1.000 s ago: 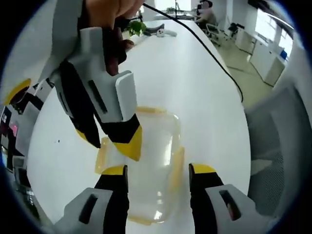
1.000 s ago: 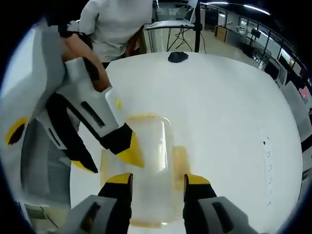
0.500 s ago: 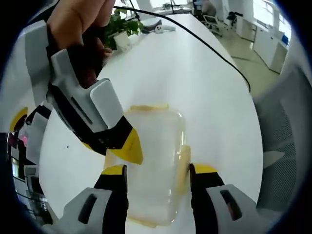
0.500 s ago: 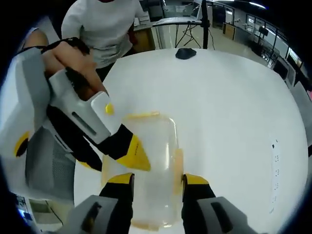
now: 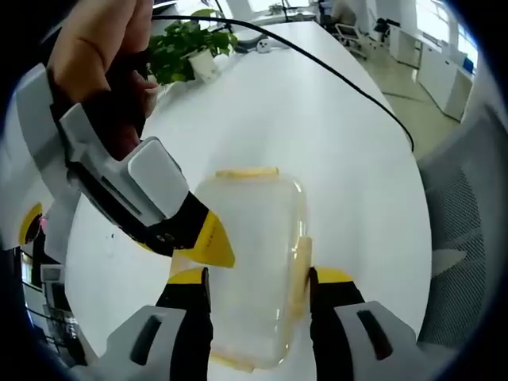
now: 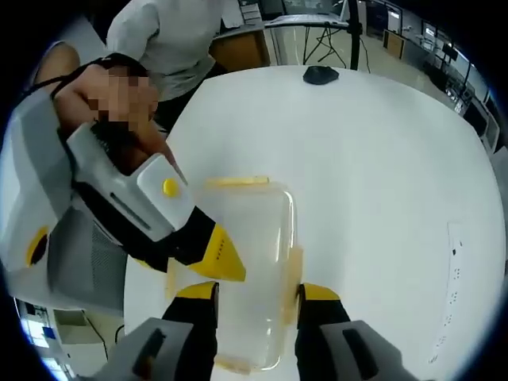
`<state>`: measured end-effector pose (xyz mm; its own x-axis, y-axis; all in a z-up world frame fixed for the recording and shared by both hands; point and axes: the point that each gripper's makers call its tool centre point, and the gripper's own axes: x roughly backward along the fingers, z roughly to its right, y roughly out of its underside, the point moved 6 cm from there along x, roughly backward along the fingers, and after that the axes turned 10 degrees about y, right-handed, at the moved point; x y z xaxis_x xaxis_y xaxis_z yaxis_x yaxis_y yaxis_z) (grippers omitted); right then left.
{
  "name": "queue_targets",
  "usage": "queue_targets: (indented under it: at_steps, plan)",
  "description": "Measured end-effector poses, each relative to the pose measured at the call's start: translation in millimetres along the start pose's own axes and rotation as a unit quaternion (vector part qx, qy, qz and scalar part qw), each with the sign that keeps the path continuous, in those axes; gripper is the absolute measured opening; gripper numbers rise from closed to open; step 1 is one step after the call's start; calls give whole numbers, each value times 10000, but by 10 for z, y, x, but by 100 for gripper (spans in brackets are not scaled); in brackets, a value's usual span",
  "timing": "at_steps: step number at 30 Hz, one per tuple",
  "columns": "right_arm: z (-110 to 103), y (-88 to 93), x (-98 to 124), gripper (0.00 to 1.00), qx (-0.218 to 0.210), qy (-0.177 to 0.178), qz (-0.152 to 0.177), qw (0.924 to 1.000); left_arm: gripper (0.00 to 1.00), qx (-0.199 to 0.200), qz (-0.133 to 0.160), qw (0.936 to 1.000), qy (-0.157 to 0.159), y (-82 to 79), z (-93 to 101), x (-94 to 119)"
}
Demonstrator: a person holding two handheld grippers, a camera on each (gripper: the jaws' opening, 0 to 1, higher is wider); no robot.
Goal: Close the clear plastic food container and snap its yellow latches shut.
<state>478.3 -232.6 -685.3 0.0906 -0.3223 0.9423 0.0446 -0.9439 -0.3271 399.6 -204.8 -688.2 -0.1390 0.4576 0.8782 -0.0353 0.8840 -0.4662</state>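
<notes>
The clear plastic container point(image 5: 254, 238) lies flat on the white table point(image 5: 317, 127) with its lid on. Yellow latches show at its far end point(image 5: 246, 172) and right side point(image 5: 300, 266). My left gripper point(image 5: 258, 278) is open, with a jaw on either side of the container's near half. My right gripper point(image 6: 255, 291) is open too and straddles the same container point(image 6: 250, 246) from its own side. In each view the other gripper reaches in from the upper left, its yellow tip point(image 5: 213, 242) point(image 6: 221, 255) at the container's left edge.
In the left gripper view a potted plant point(image 5: 186, 44) and a black cable point(image 5: 341, 75) lie farther along the table, and a grey chair point(image 5: 464, 238) stands beside it. In the right gripper view a black mouse point(image 6: 321, 74) lies at the far edge, near a person in a white shirt point(image 6: 182, 32).
Both views have closed in and centred on the container. In each, the other gripper's yellow tip has slid lower along the container's left edge. Both pairs of jaws stay apart.
</notes>
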Motion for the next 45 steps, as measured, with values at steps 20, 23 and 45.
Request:
queue_targets:
  at_steps: [20,23,45]
  plan:
    - [8,17,-59,36,-233,-429,-39,9988,42,-88,-6,9999,-82,-10,8,-18]
    - [8,8,-50,36,-222,-416,-21,9989,42,-70,-17,9999,-102,-13,12,-20]
    - [-40,105,159,40,-394,311,-95,9987,54,338,161,9993,35,24,47,66]
